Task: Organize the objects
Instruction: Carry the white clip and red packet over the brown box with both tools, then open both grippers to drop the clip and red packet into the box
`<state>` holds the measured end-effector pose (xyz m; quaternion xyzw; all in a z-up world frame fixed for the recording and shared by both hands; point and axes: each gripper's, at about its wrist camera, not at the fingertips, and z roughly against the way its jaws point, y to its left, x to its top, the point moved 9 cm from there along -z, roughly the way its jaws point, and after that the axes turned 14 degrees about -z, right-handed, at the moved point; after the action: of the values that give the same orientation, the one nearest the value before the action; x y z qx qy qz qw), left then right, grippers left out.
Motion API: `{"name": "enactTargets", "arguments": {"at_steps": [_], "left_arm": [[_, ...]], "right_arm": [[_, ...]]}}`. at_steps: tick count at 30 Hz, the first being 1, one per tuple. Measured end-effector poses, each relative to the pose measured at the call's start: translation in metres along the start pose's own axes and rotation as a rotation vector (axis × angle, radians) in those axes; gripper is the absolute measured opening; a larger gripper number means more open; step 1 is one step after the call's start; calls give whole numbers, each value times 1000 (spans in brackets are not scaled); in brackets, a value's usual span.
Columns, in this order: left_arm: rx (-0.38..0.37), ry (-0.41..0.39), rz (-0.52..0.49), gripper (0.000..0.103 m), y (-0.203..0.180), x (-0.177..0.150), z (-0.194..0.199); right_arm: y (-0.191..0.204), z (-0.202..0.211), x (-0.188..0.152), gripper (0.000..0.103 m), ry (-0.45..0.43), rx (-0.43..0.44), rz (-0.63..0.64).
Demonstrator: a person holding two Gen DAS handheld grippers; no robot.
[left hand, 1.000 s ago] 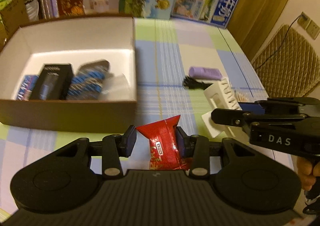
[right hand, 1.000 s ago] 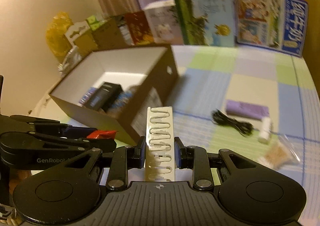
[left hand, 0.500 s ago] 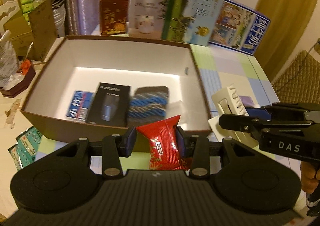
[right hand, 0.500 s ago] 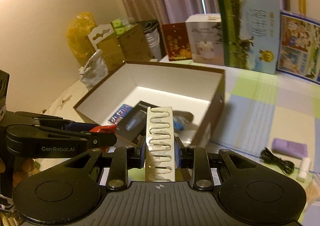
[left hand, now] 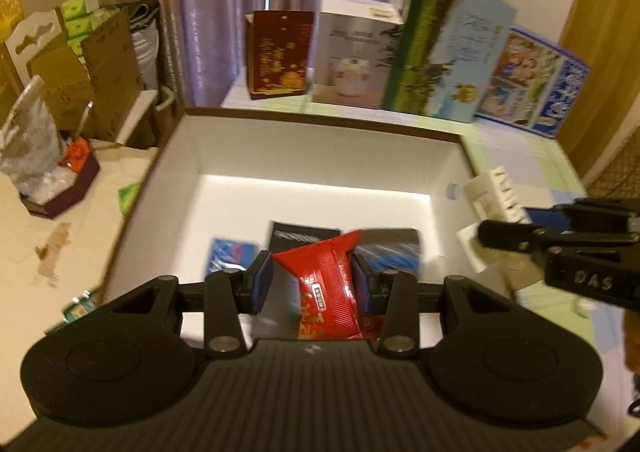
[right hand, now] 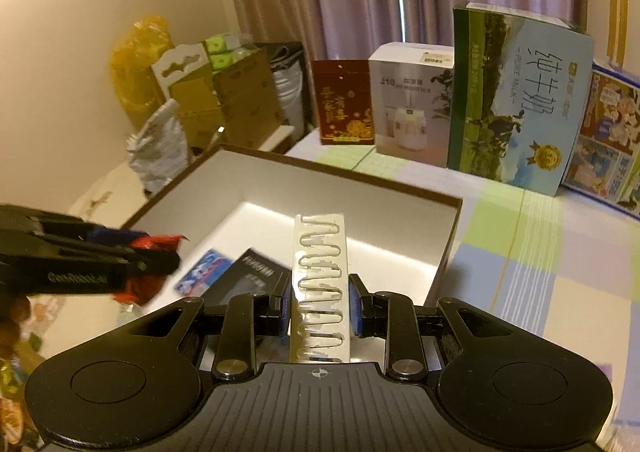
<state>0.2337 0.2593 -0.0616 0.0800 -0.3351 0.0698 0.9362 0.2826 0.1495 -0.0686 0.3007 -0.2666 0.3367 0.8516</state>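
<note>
My left gripper (left hand: 313, 284) is shut on a red snack packet (left hand: 326, 284) and holds it above the near part of the open brown box (left hand: 320, 156) with a white inside. My right gripper (right hand: 320, 302) is shut on a white slotted plastic piece (right hand: 322, 284), held over the box's (right hand: 340, 188) right near part. In the box lie a black box (right hand: 252, 278), a blue packet (right hand: 202, 272) and a dark blue-striped pack (left hand: 394, 248). The right gripper also shows at the right of the left wrist view (left hand: 486, 230), and the left gripper at the left of the right wrist view (right hand: 172, 258).
Several upright cartons stand along the far table edge: a red box (left hand: 278, 52), a white box (left hand: 354, 52), a green-blue milk carton (left hand: 444, 44) and a blue printed box (left hand: 532, 88). Cardboard boxes and bags (right hand: 200, 104) crowd the left. The checked tablecloth (right hand: 540, 252) lies to the right.
Both grippers have moved left and forward with their loads, from over the tablecloth in front of the box to above the box's inside. Both grips are unchanged.
</note>
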Motion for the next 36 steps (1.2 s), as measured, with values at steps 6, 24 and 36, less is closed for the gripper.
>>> {"name": "enactTargets", "arguments": {"at_steps": [6,24,36], "left_arm": [[55,41,-23,37,36,16,-41],[58,156,-60,37,76,22,-146],[66,182,-64,37,83,24,-170]], "right_arm": [[-18,-42,14,25,32,-81,16],[-49,-129,18,25,149,-279,162],[-50,-128,31,56,111,-251,160]]}}
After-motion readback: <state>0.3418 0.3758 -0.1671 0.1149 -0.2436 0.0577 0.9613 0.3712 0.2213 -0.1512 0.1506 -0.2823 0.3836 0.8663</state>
